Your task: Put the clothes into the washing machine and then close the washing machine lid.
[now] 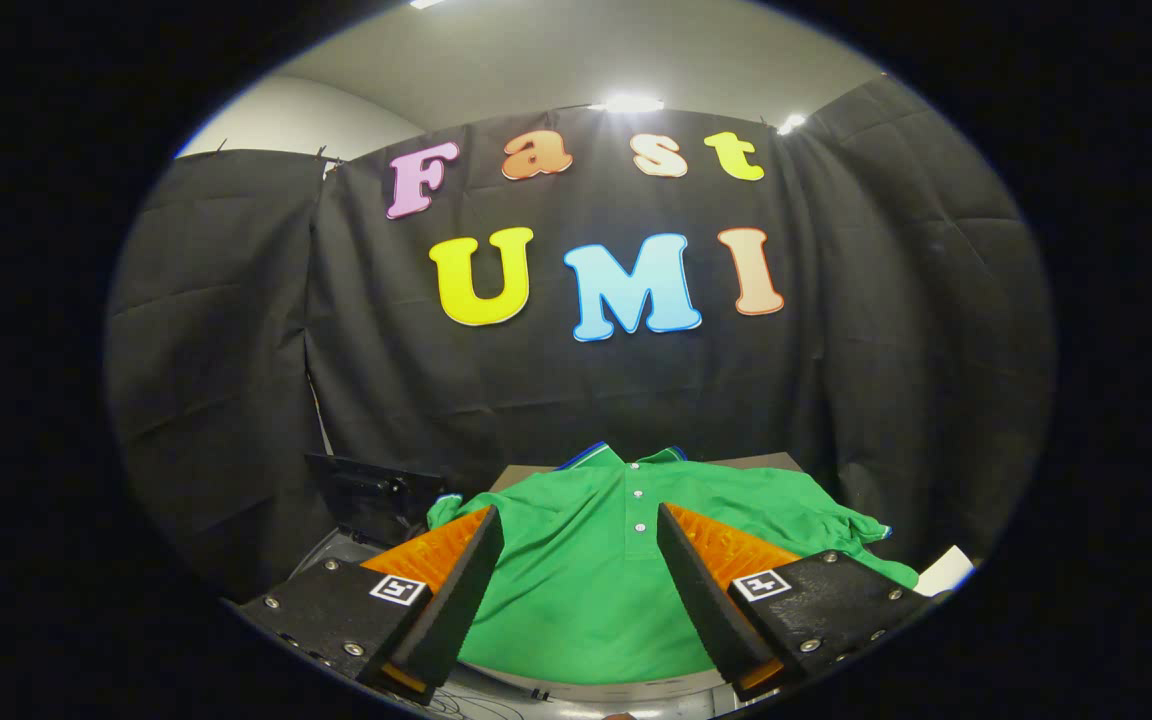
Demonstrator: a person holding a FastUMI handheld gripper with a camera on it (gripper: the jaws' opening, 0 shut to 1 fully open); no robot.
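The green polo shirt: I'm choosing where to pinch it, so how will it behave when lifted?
The green polo shirt lies flat with soft wrinkles, so it will probably droop and hang from any pinch point. It looks like thin fabric, likely light. The open gripper has ribbed orange fingers, which should hold cloth without much slipping.

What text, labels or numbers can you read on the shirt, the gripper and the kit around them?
Green shirt: no print or logo shows.
Square tags on the two fingers: black-and-white code patterns, not words.
White sheet beside the shirt: nothing legible.
Gripper: open, fingers astride the shirt's buttons.
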